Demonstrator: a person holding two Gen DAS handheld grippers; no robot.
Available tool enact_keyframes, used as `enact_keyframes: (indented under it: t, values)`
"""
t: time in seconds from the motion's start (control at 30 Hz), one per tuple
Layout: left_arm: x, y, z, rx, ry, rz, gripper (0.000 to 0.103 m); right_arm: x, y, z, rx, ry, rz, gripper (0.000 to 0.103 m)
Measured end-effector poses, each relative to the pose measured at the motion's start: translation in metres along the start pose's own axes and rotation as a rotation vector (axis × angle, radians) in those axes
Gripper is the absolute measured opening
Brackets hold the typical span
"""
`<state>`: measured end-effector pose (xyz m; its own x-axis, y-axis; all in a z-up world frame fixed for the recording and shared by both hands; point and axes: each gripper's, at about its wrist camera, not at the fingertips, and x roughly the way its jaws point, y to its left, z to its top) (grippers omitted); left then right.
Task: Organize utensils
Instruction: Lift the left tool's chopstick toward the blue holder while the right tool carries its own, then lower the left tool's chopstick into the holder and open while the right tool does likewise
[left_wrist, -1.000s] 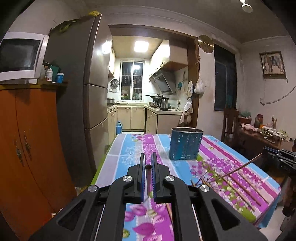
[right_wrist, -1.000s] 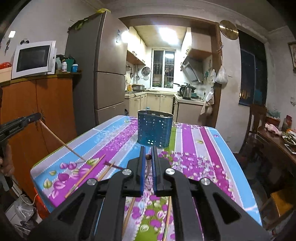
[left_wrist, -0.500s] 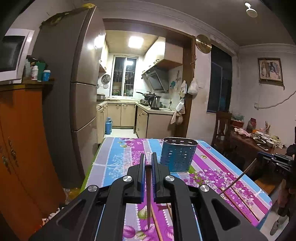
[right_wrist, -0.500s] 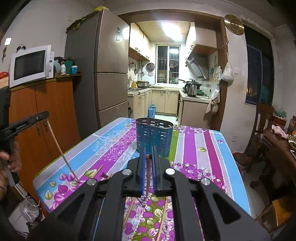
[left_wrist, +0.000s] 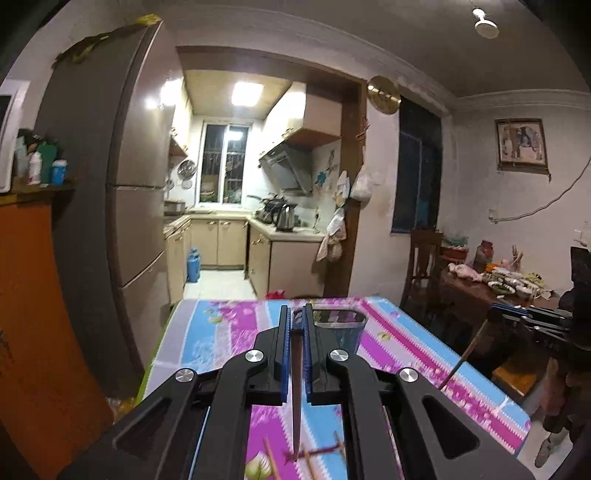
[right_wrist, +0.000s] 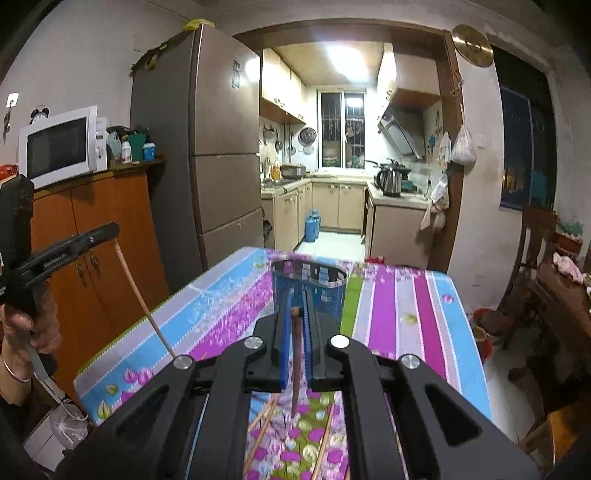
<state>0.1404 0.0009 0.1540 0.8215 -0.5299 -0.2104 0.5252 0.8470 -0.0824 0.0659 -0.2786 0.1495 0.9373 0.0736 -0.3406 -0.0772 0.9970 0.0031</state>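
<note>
My left gripper (left_wrist: 294, 314) is shut on a dark wooden chopstick (left_wrist: 296, 391) that hangs down between the jaws. It is raised above the table, short of the blue perforated utensil holder (left_wrist: 345, 332). My right gripper (right_wrist: 295, 312) is shut on another chopstick (right_wrist: 294, 365), just before the blue holder (right_wrist: 309, 291). In the right wrist view the left gripper (right_wrist: 110, 230) shows at the left with its pale chopstick (right_wrist: 142, 295) slanting down. The right gripper (left_wrist: 495, 314) shows at the right edge of the left wrist view.
Several loose chopsticks (right_wrist: 266, 424) lie on the flowered tablecloth (right_wrist: 384, 314) under the grippers. A fridge (right_wrist: 207, 147) and an orange cabinet (right_wrist: 107, 236) with a microwave (right_wrist: 59, 146) stand left. A wooden chair (left_wrist: 424, 266) and a cluttered side table (left_wrist: 491, 284) stand right.
Both grippers have risen and lifted their chopsticks off the table. The chopsticks now hang steeper. The blue holder sits lower and closer in both views.
</note>
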Motion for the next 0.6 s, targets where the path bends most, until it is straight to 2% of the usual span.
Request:
enact_keyframes:
  t: [0.1,0.33,0.53,0.6]
  values:
    - [0.016,-0.009,0.025,0.006,-0.042,-0.028,0.007,0.007,-0.002,0.025,-0.005,-0.038,0.005,0.005]
    - [0.069,-0.030,0.085,0.051,-0.144,-0.030,0.008,0.036,-0.011,0.084,-0.019,-0.139,-0.029,0.005]
    - [0.125,-0.034,0.119,0.041,-0.218,-0.029,0.007,0.077,-0.027,0.123,-0.021,-0.194,-0.081,0.005]
    - [0.147,-0.033,0.124,0.032,-0.217,-0.025,0.007,0.094,-0.035,0.127,-0.007,-0.196,-0.091,0.005]
